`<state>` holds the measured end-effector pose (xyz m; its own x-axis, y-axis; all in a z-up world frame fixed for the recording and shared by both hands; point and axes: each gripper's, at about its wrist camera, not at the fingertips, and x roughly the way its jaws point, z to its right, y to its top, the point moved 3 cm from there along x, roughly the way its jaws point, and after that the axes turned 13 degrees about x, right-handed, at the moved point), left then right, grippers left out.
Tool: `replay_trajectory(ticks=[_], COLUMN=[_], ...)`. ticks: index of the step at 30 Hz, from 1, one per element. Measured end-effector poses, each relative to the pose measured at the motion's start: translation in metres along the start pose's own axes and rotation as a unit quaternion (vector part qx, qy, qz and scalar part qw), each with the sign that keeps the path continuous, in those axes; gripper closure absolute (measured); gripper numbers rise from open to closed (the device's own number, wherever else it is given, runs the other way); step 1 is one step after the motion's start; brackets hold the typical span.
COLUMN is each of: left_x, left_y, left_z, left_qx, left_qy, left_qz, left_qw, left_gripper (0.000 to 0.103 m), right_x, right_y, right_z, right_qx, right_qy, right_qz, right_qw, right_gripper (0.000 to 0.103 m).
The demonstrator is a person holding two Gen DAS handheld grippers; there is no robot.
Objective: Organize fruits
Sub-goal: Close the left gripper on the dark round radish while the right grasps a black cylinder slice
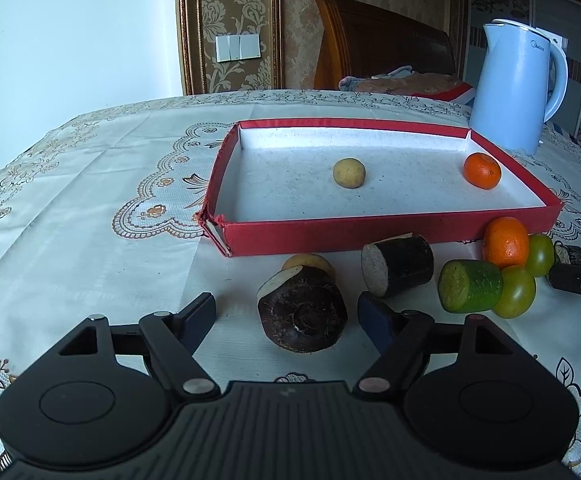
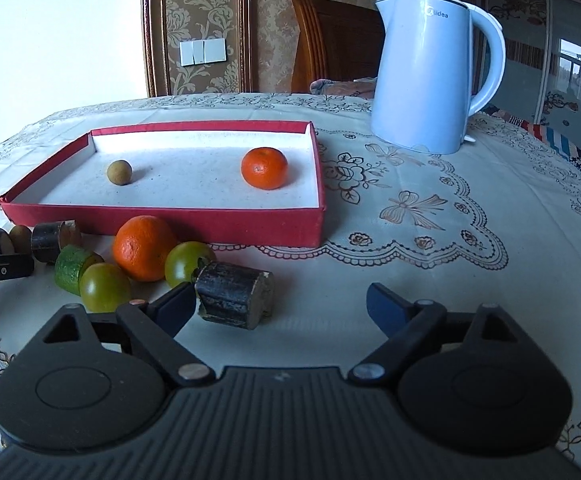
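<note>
Fruit sorting under way — two pieces in the red tray (image 2: 162,224), the rest lined up on the tablecloth in front of it.

Right gripper (image 2: 280,304) stands open around a dark sugarcane stub (image 2: 232,300); the left pad (image 2: 176,306) looks to touch its end, the right pad is well apart, so nothing is gripped yet. That stub is probably stiff, fairly heavy and apt to roll — best taken across its round sides, mid-length. Left gripper (image 1: 286,316) is also open, holding nothing, with a dark hairy root piece (image 1: 302,316) between its fingers, untouched. The oranges and green tomatoes nearby would likely bruise under a hard squeeze.
</note>
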<state>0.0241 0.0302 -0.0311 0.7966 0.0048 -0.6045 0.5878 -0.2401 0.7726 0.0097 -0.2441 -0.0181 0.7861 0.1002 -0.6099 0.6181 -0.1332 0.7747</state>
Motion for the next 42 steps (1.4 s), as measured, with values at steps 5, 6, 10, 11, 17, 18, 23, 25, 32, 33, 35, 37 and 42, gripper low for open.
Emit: replay_trajectory(ticks=[5,6,10,11,17,18,23,25,32,33,35,37,42], left_x=[-0.001,-0.002,-0.002,-0.002,-0.005,-0.005,-0.006,-0.007,-0.008,-0.008,-0.010,-0.012,-0.016], left_y=[-0.001,-0.001,-0.001,-0.001,-0.001,-0.001,-0.003,-0.003,-0.004,-0.004,-0.005,-0.005,-0.006], left_z=[0.000,0.000,0.000,0.000,0.001,0.000,-0.005,-0.006,-0.008,-0.009,-0.011,-0.012,-0.013], left_qx=[-0.002,-0.001,-0.001,-0.001,0.000,-0.002,-0.019,-0.021,-0.028,-0.030,-0.035,-0.039,-0.043], left_qy=[-0.007,-0.008,-0.009,-0.010,-0.010,-0.012,-0.016,-0.018,-0.015,-0.015,-0.015,-0.016,-0.018], left_qz=[0.006,0.008,0.008,0.009,0.015,0.017,0.023,0.025,0.028,0.030,0.034,0.040,0.050], left_qw=[1.0000,0.9999,0.9999,0.9999,0.9998,0.9998,0.9994,0.9993,0.9991,0.9990,0.9987,0.9983,0.9977], left_gripper=[0.025,0.025,0.025,0.025,0.028,0.032,0.052,0.060,0.060,0.060,0.060,0.060,0.060], right_x=[0.000,0.001,0.001,0.001,0.000,0.000,0.000,-0.001,-0.001,-0.001,-0.002,-0.004,-0.005], right_y=[0.000,0.000,0.000,-0.001,0.000,0.000,0.000,0.000,0.001,0.001,0.001,0.001,0.001], right_z=[0.001,0.001,0.003,0.003,0.004,0.004,0.007,0.008,0.008,0.009,0.009,0.009,0.009], right_qx=[0.011,0.013,0.018,0.017,0.022,0.023,0.030,0.032,0.035,0.036,0.037,0.037,0.037], right_qy=[0.017,0.020,0.027,0.030,0.033,0.033,0.032,0.031,0.029,0.029,0.030,0.029,0.030], right_qz=[-0.005,-0.006,-0.009,-0.008,-0.005,-0.005,-0.002,-0.002,0.001,0.002,0.005,0.009,0.013], right_qw=[1.000,1.000,0.999,0.999,0.999,0.999,0.999,0.999,0.999,0.999,0.999,0.999,0.999], right_gripper=[0.040,0.047,0.058,0.059,0.067,0.067,0.067,0.067,0.067,0.067,0.069,0.070,0.074])
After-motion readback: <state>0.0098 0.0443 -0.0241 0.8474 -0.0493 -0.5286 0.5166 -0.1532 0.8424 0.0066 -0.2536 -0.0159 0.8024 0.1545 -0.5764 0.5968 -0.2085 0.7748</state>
